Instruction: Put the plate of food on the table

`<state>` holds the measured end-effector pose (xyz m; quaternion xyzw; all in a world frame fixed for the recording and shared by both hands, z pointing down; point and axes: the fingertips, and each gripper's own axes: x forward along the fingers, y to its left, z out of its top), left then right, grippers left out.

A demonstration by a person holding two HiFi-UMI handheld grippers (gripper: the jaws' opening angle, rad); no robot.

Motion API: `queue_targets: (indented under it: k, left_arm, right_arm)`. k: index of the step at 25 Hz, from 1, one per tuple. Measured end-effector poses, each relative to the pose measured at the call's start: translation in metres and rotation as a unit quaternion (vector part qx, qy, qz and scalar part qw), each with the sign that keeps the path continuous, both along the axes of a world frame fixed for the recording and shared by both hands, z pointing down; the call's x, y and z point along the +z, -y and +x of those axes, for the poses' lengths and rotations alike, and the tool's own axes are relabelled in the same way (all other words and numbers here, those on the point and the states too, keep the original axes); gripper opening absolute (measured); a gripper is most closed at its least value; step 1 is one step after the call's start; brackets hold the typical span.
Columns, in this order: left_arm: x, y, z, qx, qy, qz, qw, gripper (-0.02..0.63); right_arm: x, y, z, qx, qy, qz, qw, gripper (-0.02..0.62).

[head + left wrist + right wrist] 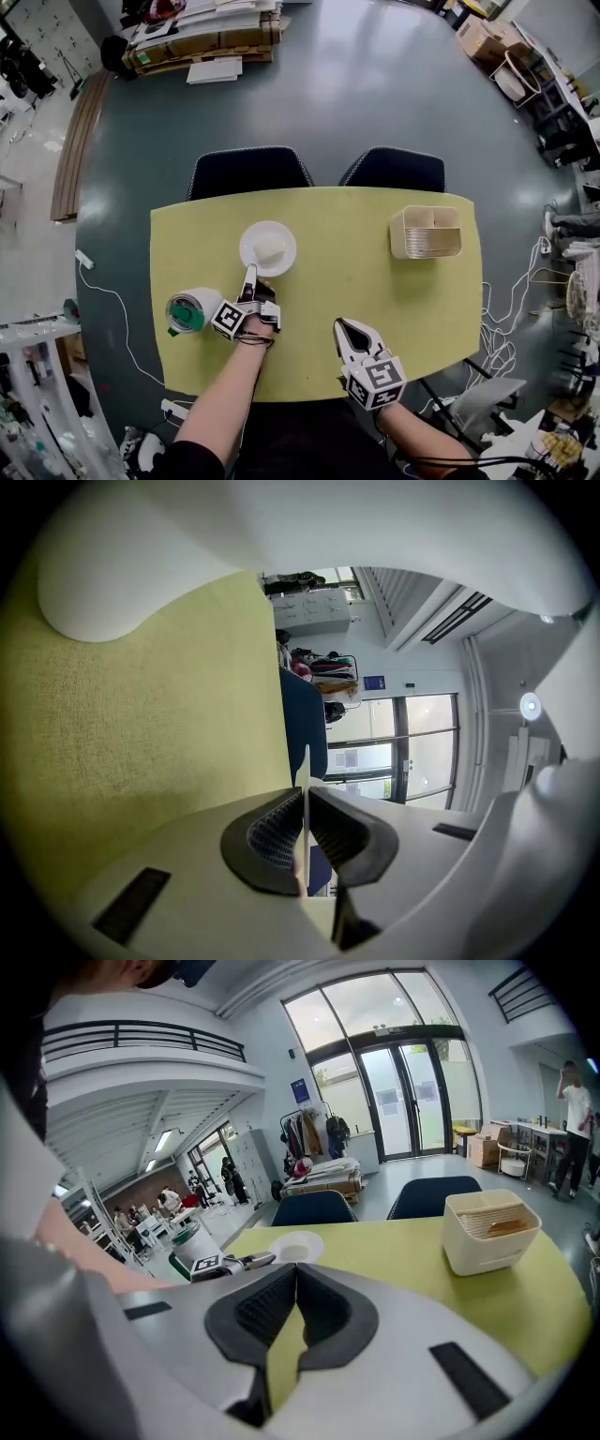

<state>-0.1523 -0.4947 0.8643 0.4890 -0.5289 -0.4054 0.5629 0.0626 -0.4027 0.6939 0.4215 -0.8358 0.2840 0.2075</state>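
Head view: plate of food point(268, 248) low over, perhaps already resting on, the yellow desk point(337, 281), kept level to avoid a spill. Pinched at its near rim by the left tool point(250, 274), clamped shut on that thin edge. Right of the plate and nearer the person, right tool point(341, 328) closed on nothing, likely parked clear.
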Motion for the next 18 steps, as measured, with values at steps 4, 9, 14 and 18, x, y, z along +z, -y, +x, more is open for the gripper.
queue_targets:
  k: [4,9,14,18]
  left_arm:
    - [0.013,0.002,-0.011,-0.032,-0.003,-0.011,0.9994,0.026]
    - [0.025,0.01,-0.013,-0.043,-0.001,-0.032,0.9985,0.029]
    - [0.035,0.017,-0.01,-0.053,-0.004,-0.049,0.9974,0.034]
    - [0.043,0.016,-0.013,-0.068,-0.007,-0.075,0.9948,0.034]
  right_arm:
    - [0.007,0.0,-0.008,-0.006,0.002,-0.008,1.0,0.012]
    - [0.011,0.003,-0.01,-0.012,0.003,-0.013,1.0,0.012]
    - [0.014,0.006,-0.007,-0.013,0.004,-0.015,1.0,0.012]
    - [0.015,0.006,-0.005,-0.014,0.004,-0.014,1.0,0.012]
